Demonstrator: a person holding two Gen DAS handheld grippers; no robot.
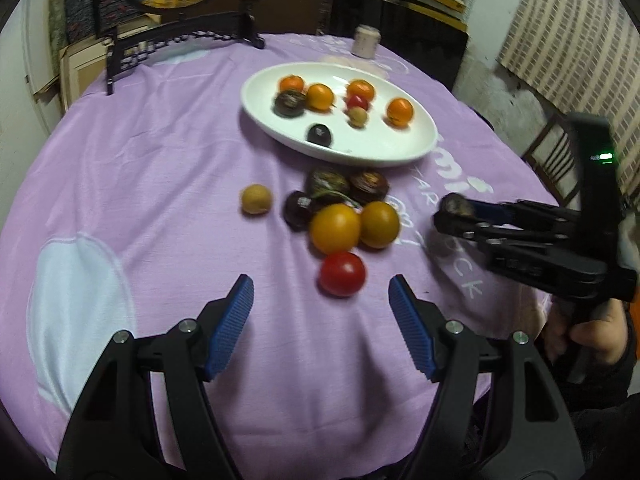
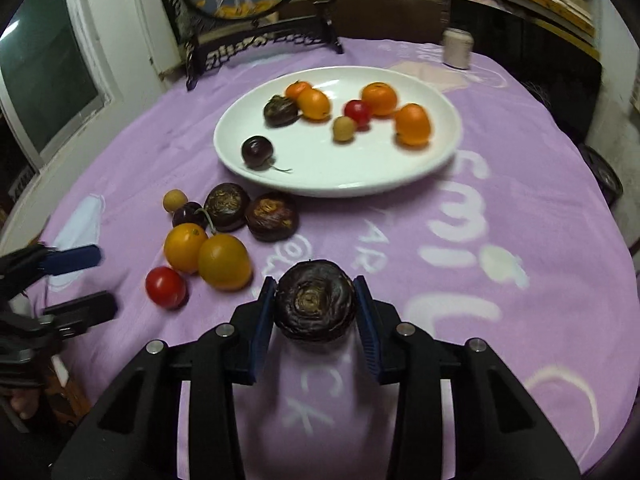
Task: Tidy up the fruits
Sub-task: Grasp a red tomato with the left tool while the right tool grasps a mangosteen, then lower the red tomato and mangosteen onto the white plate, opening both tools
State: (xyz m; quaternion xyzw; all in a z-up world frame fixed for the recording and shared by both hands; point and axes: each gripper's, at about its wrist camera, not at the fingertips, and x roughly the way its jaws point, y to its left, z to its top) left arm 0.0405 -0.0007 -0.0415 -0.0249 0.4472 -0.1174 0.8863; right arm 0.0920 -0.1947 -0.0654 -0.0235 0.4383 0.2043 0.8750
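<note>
My right gripper (image 2: 315, 304) is clamped on a dark wrinkled fruit (image 2: 315, 306), pads pressing both its sides. My left gripper (image 1: 322, 292) stands wide apart, holding nothing, with the red tomato (image 1: 342, 273) just ahead between its fingertips. Farther ahead, the white plate (image 1: 400, 152) holds four orange fruits, two dark ones, a small red one and a tan one.

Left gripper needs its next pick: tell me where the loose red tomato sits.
The small red tomato lies on the purple tablecloth just ahead of the open left gripper, directly in front of the two yellow-orange fruits, outside the white oval plate.
</note>
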